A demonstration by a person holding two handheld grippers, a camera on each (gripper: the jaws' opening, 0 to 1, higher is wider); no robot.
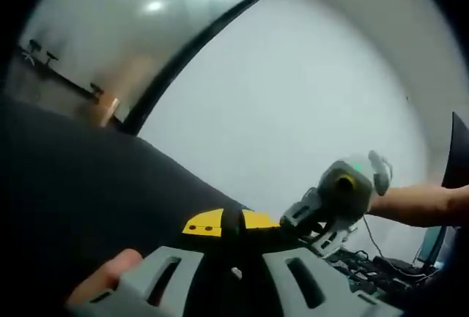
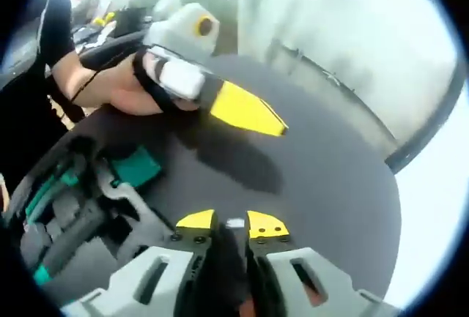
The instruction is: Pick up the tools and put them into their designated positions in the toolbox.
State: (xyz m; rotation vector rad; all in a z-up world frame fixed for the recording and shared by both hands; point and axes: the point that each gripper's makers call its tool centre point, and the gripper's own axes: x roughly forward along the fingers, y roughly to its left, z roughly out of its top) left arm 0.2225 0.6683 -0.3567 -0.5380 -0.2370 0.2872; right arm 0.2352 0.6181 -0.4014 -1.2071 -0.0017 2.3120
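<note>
Toolbox point(image 2: 66, 207) lies beside both grippers' closed fingers point(image 2: 196, 222).

You have a dark desk point(image 2: 322, 185) under your hands. On its left side in the right gripper view lies the open toolbox point(image 2: 73, 214), with teal-handled tools point(image 2: 135, 167) in its grey foam slots.

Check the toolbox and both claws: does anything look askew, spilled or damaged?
Nothing stands out. In the right gripper view, the green-handled tools lie in the toolbox recesses, none spilled. The right claw and left claw look intact. The small pale thing at the right claw's tips is too small to identify.
</note>
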